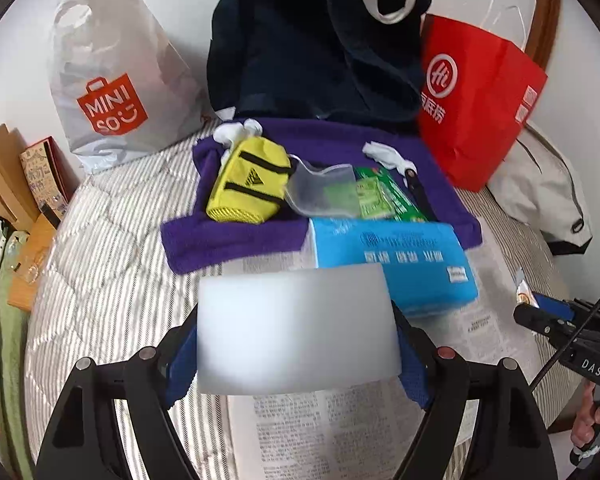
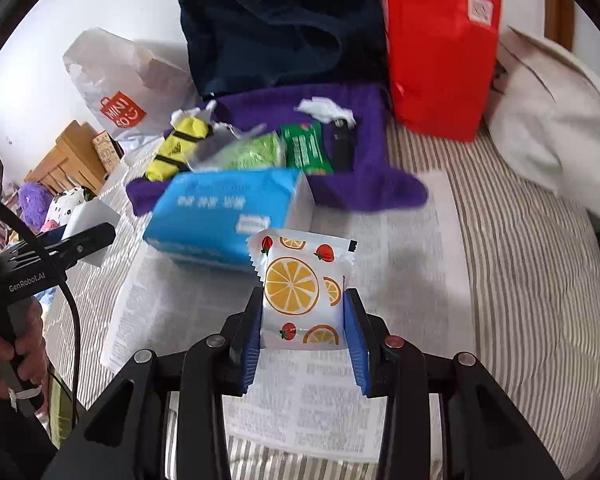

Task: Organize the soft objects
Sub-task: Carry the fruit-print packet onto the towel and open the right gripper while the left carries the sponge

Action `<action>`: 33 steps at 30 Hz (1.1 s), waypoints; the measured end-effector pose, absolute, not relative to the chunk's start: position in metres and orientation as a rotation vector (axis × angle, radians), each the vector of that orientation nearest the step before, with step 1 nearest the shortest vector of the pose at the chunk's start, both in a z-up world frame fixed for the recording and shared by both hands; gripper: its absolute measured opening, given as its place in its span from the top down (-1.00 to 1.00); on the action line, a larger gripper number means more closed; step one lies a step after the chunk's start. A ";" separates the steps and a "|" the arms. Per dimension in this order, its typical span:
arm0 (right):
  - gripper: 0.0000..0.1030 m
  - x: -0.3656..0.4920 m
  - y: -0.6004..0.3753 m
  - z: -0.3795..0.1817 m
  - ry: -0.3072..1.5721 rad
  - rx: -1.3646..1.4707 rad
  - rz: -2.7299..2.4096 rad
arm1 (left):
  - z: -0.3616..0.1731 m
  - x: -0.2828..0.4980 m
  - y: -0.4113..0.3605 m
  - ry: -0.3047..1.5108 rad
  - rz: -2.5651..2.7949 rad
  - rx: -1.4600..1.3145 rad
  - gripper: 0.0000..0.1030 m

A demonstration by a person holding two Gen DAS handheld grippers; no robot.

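Left gripper (image 1: 298, 332): jaws wide apart and clamped on a white foam-like block (image 1: 298, 330), one blue pad on each side; block held above the newspaper (image 1: 340, 420).
Right gripper (image 2: 304, 320): jaws drawn fairly close, clamped on a fruit-print packet (image 2: 300, 288) with orange slices and strawberries; packet upright between the blue pads, over the newspaper (image 2: 300, 400).
Blue tissue pack (image 1: 396, 256): lies on the newspaper just beyond both held things, its far edge touching the purple cloth (image 1: 228, 240).
On the purple cloth: yellow pouch (image 1: 250, 182) at the left, a clear plastic bag (image 1: 324, 192) beside it, a green packet (image 1: 388, 196), and a black item (image 1: 420, 192) at the right, too small to tell.
Behind the cloth: dark navy bag (image 1: 308, 48) against the wall, white MINISO bag (image 1: 108, 80) to its left, red paper bag (image 1: 476, 100) to its right.
Light jacket (image 2: 552, 128): crumpled on the striped bed (image 2: 520, 280), right of the red paper bag.
In the way: the blue tissue pack sits between the grippers and the purple cloth.
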State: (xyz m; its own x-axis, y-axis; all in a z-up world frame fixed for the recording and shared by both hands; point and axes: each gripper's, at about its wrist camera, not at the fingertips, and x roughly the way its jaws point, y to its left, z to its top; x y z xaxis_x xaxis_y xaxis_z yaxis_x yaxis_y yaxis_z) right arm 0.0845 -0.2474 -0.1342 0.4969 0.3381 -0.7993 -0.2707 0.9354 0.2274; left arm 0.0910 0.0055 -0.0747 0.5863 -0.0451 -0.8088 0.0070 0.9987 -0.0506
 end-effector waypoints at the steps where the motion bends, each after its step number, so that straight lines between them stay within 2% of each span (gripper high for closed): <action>1: 0.26 0.087 -0.246 -0.131 0.978 0.070 0.370 | -0.073 0.093 0.006 0.942 -0.026 -0.039 -0.58; 20: 0.26 0.150 -0.214 -0.112 0.924 0.054 0.408 | -0.038 0.150 0.007 0.879 -0.044 -0.008 -0.58; 33: 0.26 0.207 -0.196 -0.119 0.942 0.043 0.395 | -0.047 0.193 0.011 0.905 -0.050 -0.005 -0.58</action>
